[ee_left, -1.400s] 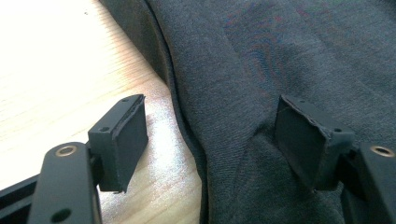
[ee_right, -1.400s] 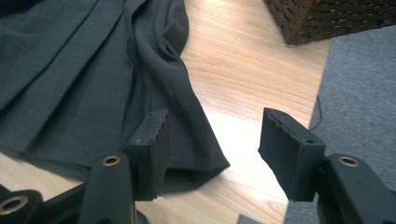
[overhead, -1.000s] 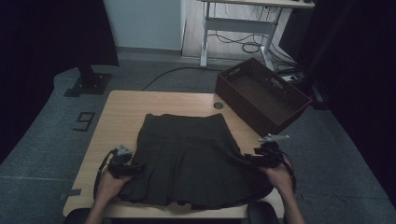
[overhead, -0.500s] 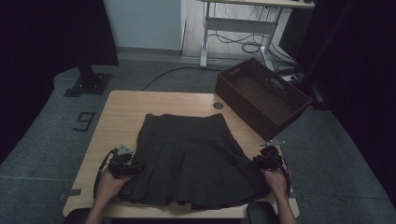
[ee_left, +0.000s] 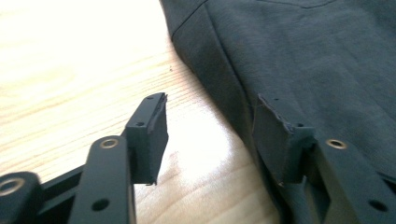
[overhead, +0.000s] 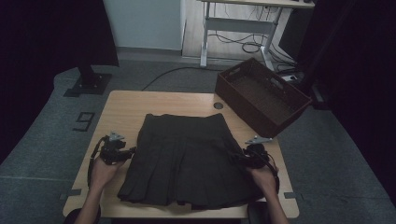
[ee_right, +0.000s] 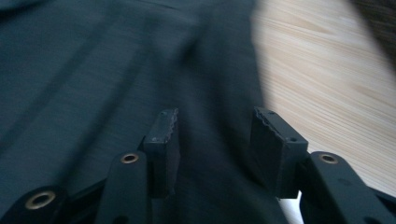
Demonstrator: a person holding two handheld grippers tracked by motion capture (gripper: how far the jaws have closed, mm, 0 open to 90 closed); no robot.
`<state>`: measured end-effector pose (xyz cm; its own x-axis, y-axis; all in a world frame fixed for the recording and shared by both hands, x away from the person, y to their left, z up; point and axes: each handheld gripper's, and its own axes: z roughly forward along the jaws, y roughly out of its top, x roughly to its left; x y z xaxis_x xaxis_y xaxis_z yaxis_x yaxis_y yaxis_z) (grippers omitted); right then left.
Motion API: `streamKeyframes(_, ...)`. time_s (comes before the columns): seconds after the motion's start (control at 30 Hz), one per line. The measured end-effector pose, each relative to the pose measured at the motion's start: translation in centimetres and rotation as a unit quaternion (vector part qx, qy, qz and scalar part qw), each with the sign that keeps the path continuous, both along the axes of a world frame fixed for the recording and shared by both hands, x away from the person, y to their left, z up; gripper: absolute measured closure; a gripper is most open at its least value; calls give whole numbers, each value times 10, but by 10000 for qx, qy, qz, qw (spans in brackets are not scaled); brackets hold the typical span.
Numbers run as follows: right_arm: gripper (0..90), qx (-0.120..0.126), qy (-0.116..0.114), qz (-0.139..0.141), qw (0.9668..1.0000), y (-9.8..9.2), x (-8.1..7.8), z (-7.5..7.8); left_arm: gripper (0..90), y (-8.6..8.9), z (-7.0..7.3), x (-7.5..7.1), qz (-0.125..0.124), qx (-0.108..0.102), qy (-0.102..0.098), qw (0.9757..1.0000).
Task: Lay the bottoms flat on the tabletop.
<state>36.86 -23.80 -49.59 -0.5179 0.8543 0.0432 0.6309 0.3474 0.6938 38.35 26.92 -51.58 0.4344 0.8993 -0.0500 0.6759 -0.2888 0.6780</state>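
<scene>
Now dark pleated skirt lies flat; both grippers' jaws apart, gripping nothing.

One dark skirt, one brown crate, two grippers, seemingly one table.

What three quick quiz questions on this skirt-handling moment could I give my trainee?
1. True or false: the dark skirt lies flat on the wooden table.
2. Which sits at the table's far right corner: A the brown basket, B a lamp?
3. The left gripper is at which edge of the skirt, seen from above?

Key: 1 true. 2 A. 3 The left edge, with the right gripper at the opposite edge.
</scene>
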Motion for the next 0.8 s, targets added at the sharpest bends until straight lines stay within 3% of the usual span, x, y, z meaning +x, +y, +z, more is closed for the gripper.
streamKeyframes(0.1, 511, 27, 50, 290, 9996, 23, 0, -7, 460, -5, -9, 2, -97, -70, 112, 9999)
streamKeyframes(0.23, 420, -21, 161, 457, 9988, 44, 0, -28, 430, -13, -16, 2, -179, -93, 158, 9997)
streamKeyframes(0.33, 341, -171, 107, 488, 9986, 53, -1, -42, 415, -18, -16, 2, -244, -43, 174, 9995)
streamKeyframes(0.5, 303, -227, 33, 427, 9988, 54, -2, -44, 426, -32, -19, 5, -402, 75, 219, 9989)
streamKeyframes(0.53, 303, -170, 16, 403, 9990, 53, -2, -45, 456, -35, -19, 5, -449, 66, 237, 9987)
streamKeyframes(0.7, 303, -88, -71, 363, 9993, 52, -4, -47, 773, -47, -16, 7, -632, -22, 413, 9971)
streamKeyframes(0.8, 303, -56, -102, 362, 9993, 51, -5, -48, 879, -50, -14, 6, -684, 147, 349, 9969)
